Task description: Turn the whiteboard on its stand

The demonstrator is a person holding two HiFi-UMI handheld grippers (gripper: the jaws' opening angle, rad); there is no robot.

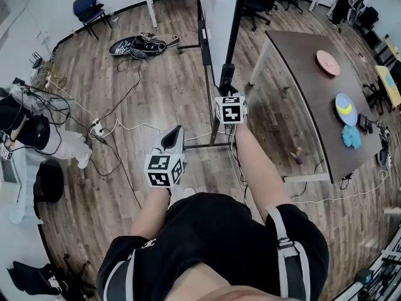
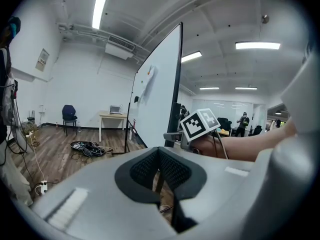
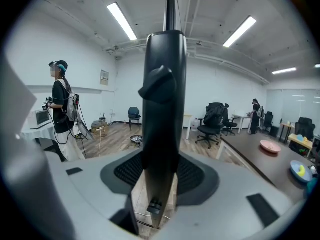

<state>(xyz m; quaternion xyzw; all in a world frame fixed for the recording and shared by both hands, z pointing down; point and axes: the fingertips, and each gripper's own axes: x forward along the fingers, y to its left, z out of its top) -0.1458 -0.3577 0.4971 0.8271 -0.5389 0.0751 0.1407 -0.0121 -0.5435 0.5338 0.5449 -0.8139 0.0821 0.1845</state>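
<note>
Wood-plank floor (image 1: 156,86) | whiteboard (image 2: 155,104) upright | right gripper (image 3: 160,176) pinching its black frame (image 3: 162,99) | left gripper (image 2: 159,156) pressed together

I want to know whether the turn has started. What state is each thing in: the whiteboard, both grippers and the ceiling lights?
whiteboard: upright on its stand, seen nearly edge-on.
black upright: at the whiteboard's edge, clamped between jaws.
right gripper: shut on the black upright.
left gripper: shut, empty, apart from the whiteboard.
ceiling lights: on.
</note>
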